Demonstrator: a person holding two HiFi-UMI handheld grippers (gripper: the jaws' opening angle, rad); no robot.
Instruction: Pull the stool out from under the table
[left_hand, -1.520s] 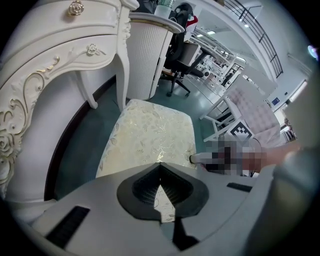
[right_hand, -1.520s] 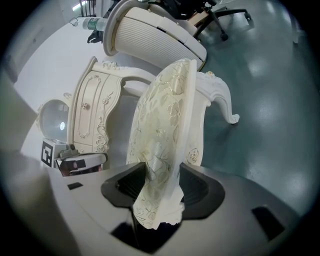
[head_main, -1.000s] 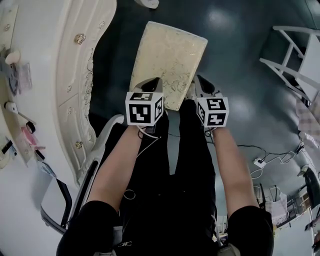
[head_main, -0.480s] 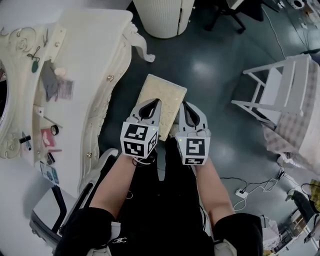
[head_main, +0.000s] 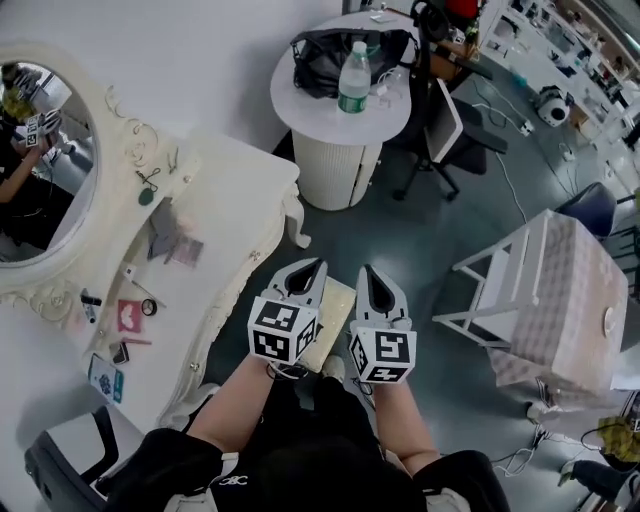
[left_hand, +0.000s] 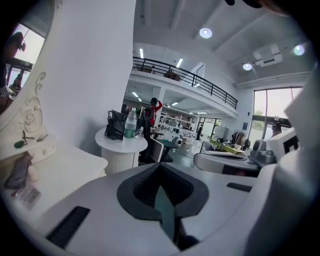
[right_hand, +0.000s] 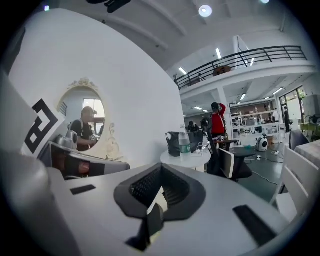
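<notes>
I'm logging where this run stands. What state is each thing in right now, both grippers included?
Left gripper: shut, empty.
Right gripper: shut, empty.
Stool: out from under the dressing table, on open floor, not gripped.
Water bottle: upright on the round table.

The stool, a rectangular seat with a pale cream cushioned top, stood upright on the dark floor, out from under the table and just beside its carved front edge. Only a narrow strip of the seat showed. The table was an ornate white dressing table.
</notes>
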